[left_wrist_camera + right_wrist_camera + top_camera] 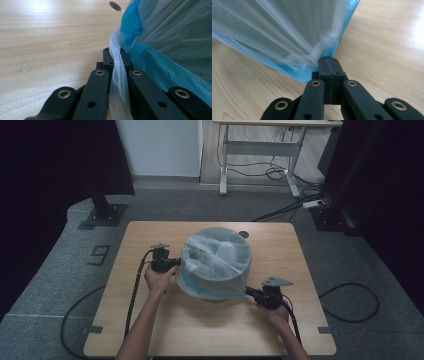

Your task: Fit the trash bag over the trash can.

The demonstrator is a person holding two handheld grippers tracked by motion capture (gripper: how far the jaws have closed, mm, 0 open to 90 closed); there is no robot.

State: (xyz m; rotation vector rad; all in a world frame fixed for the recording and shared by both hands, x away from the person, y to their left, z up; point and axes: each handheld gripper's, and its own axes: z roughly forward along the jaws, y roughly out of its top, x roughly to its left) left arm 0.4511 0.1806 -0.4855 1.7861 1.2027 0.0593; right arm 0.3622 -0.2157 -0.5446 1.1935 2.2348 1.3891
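A round bin (216, 270) stands in the middle of the wooden table (150, 320), draped in a translucent white plastic bag (220, 255) with a blue layer showing at its lower edge. My left gripper (175, 265) is at the bin's left side, shut on a twisted strip of the bag (117, 72) that runs between its jaws. My right gripper (248, 291) is at the bin's lower right, shut on a bunched fold of the bag (319, 51), which fans out taut from its tips (329, 61).
A small round hole (244, 234) sits in the table behind the bin. Cables trail from both grippers over the table's front edge to the grey floor. A desk frame (260, 150) and dark stands are beyond the table.
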